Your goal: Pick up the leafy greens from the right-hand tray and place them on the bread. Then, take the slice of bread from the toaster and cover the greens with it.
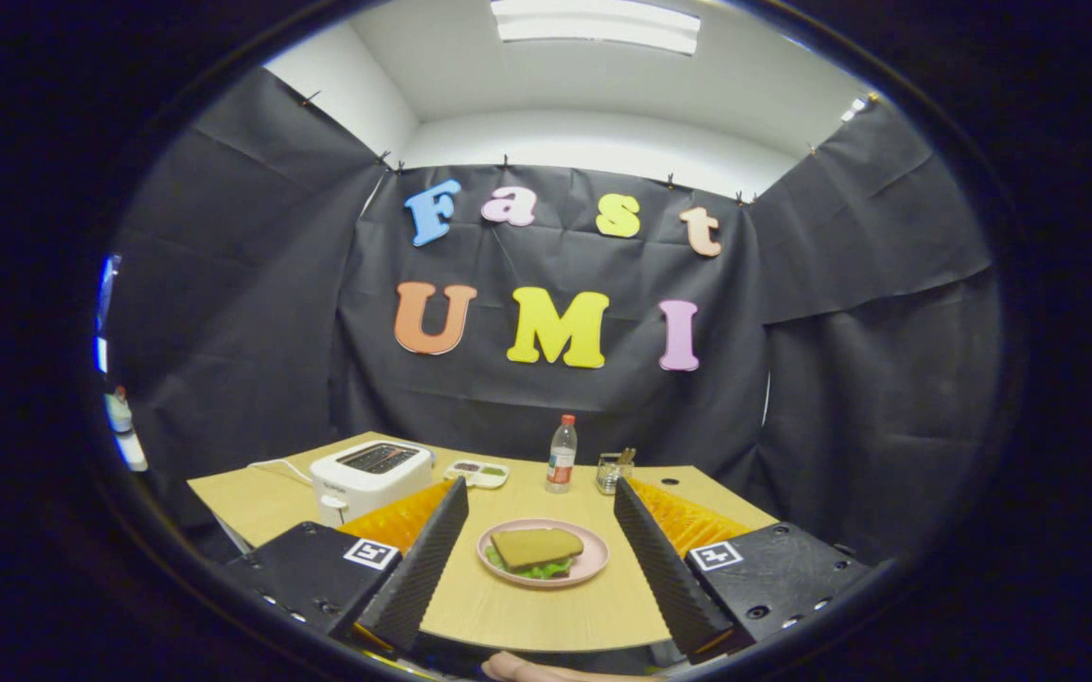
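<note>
Claw (541, 516) spread wide and empty, above the near part of the counter (527, 606).

Between the fingers: pink plate (498, 561) with a slice of bread (536, 546) lying on top of leafy greens (541, 570); green edges show at the slice's near side. White toaster (370, 476) beyond the left finger, cord running off behind it. Small tray (477, 473) just right of the toaster. Clear bottle (562, 455) stands upright further back, with a small holder (612, 472) near it. A hand (546, 671) shows below the counter's near edge.
</note>
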Motion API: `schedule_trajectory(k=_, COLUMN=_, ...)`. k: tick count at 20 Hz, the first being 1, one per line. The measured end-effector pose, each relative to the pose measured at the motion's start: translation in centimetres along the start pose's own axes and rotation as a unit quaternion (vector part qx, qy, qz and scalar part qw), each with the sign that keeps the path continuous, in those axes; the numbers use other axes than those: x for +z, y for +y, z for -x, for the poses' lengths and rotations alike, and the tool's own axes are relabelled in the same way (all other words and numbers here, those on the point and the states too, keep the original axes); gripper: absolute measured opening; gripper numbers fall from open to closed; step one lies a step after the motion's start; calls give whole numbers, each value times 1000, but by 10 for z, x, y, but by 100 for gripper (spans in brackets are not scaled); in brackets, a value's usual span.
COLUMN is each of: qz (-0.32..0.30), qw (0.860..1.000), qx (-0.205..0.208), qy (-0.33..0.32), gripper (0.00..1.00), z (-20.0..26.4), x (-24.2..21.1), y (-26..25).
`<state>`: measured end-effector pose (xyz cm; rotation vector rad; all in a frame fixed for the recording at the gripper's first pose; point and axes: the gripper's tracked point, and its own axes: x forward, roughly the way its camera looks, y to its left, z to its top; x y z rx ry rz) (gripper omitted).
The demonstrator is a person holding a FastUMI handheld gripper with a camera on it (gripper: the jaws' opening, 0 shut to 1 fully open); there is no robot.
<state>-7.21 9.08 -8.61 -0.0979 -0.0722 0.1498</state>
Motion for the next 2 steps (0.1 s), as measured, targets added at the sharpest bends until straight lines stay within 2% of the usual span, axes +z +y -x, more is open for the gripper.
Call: schedule_trajectory(k=2, qz=2, qw=1000, qx=13, qy=3, gripper=95, z=0, x=0, y=9)
